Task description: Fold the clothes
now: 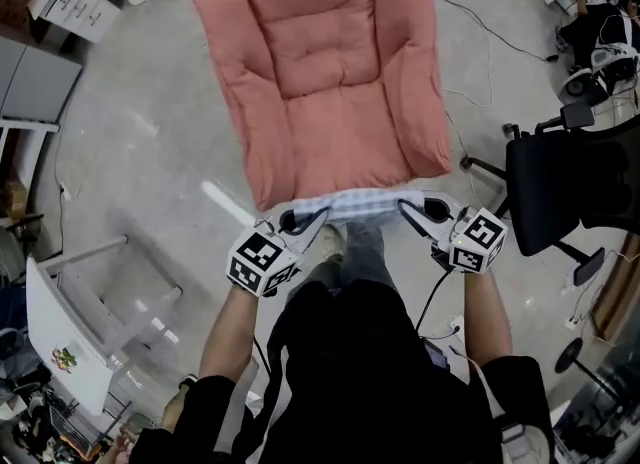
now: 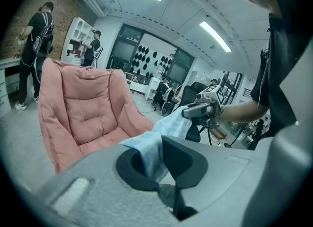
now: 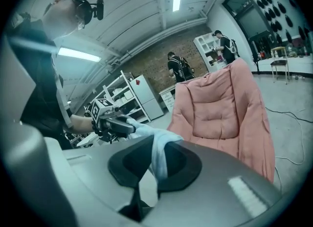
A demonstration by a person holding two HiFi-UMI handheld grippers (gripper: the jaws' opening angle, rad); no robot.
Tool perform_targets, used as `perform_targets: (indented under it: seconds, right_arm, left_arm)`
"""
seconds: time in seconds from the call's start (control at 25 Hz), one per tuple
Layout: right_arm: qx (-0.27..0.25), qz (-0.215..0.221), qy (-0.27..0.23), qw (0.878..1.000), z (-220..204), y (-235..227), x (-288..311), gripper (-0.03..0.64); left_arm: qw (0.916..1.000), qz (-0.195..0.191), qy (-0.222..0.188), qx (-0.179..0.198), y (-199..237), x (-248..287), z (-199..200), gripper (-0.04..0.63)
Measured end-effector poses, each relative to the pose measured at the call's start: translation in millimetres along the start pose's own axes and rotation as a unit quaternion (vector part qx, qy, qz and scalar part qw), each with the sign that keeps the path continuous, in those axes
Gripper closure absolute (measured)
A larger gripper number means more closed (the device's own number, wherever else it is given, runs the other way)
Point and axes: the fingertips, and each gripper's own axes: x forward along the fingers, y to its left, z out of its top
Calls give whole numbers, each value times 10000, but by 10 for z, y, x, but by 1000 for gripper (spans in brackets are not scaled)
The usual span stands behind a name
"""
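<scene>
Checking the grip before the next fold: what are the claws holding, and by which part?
Both hold one pale checked cloth, stretched between them. The left claw pinches its left end, the right claw its right end.

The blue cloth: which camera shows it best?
The head view: the cloth shows stretched wide between the left claw and the right claw. Each claw's own view shows only a bunched strip running from its jaws to the other claw.

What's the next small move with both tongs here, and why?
Probably lower the light blue cloth forward onto the pink chair seat: left tongs and right tongs each pinch one end, and it hangs stretched between them at the seat's front edge, not laid flat.
</scene>
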Motion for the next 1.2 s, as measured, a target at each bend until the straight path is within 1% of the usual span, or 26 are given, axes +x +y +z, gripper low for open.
perform_targets:
  seconds: [0.2,0.32,0.48,0.72,0.92,1.08,1.2]
  right_arm:
    - [100,19,160,9998,-206,-537,355,589]
    - [147,-8,58,9999,-223,-883,610,589]
    - [254,-146,-129,9995,-259,-1376,877,589]
    - [192,-372,-93,9991,-280,-2011,1312,589]
    - [-42,-565,43,9984,-263,-2355,1573,589]
    - [181,-621,-3,9979,-163,-2634,1690,589]
    - [131,-728,48,9973,-101,-2806,1776,589]
  left_arm:
    - [9996,170,71,-224,505,392,-219,579]
    - [9992,325,13,-230,889,595,-239,579]
    - [9984,488,-64,-281,1347,919,-259,579]
    - [9961,764,15,-433,1972,1287,-305,579]
    - [9954,880,246,-289,2364,1495,-253,578]
    - [9947,944,404,-72,2626,1678,-132,578]
    - [9939,914,604,81,2772,1783,-69,578]
